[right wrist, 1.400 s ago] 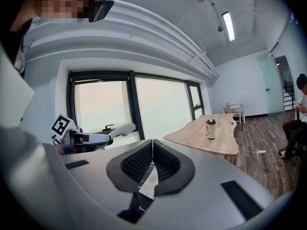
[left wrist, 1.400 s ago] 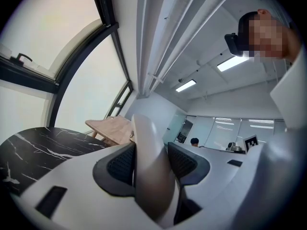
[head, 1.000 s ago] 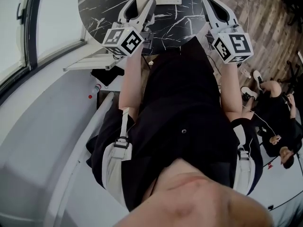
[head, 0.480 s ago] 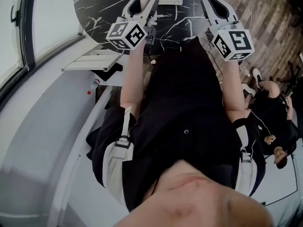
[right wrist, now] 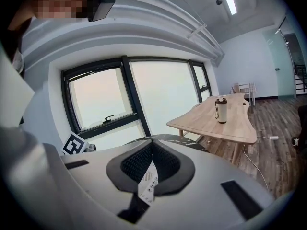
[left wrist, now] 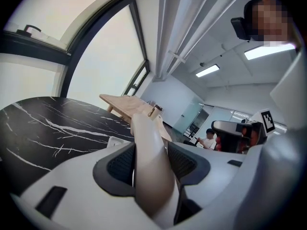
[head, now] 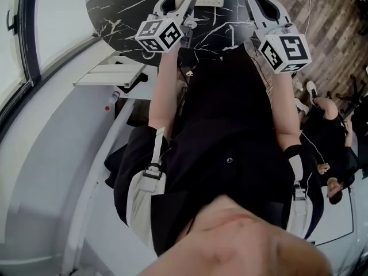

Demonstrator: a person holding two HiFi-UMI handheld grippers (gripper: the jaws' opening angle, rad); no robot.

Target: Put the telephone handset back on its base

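On my left gripper [left wrist: 151,162] the jaws pinch the handset [left wrist: 149,140]; on my right gripper [right wrist: 152,163] they press together.

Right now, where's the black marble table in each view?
Head view: black marble table along the top edge, left of centre.
Left gripper view: left side, mid-height.
Right gripper view: thin dark sliver at centre.
Shared landmark: the light wooden table, in both gripper views; not in the head view.
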